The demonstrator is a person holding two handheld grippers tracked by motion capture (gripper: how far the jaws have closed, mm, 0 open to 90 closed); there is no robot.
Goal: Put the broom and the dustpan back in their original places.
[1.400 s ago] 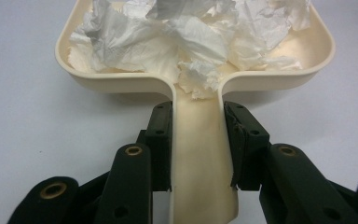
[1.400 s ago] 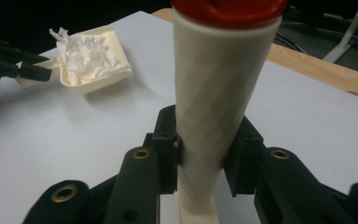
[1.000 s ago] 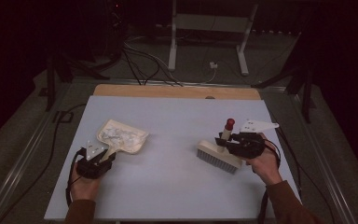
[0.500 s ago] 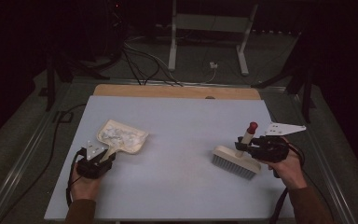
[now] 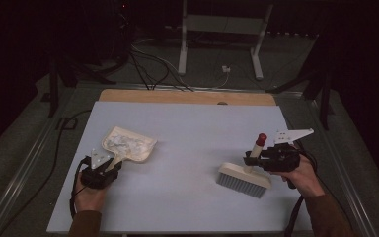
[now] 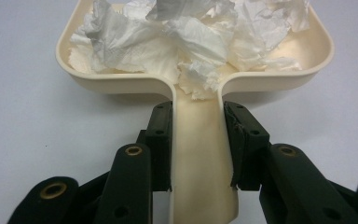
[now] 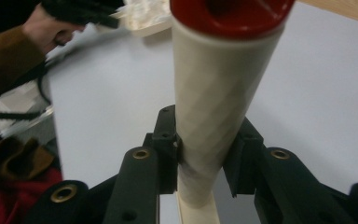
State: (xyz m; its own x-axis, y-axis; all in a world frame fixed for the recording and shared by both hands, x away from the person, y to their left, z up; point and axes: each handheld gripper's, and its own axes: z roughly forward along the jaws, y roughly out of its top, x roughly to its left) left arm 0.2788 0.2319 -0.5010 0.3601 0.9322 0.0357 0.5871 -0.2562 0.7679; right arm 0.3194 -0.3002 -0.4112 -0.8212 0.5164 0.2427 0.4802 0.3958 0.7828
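Item: cream plastic dustpan (image 5: 131, 144), with matching hand brush (image 5: 244, 177), both recorded on the pale table (image 5: 192, 133). The dustpan lay toward the table's left side, its tray loaded with crumpled white paper (image 6: 186, 32) heaped up to the rim wall. The left gripper (image 6: 196, 140) was clamped on the flat handle, one black pad on each long edge, just behind the point where the handle widens into the tray. Judged handling: the pan looked light, rigid and smooth, so the narrow handle was the only sensible hold; the grip sat close to the tray, which should limit tipping. The paper looked near weightless, soft and loose, liable to roll out if the pan were tilted forward or moved briskly; level carriage seemed advisable. The brush stood on its grey bristles toward the right side, well apart from the dustpan, its round textured handle with red end cap (image 5: 262, 138) rising at a slant. The right gripper (image 7: 200, 149) was closed around that handle (image 7: 214, 116) low on the shaft, close to the head. Judged handling: the brush looked light and stiff in the handle, yielding in the bristles; the round shaft might twist between flat pads, though its patterned surface should help. A hold near the head appeared to give best control.
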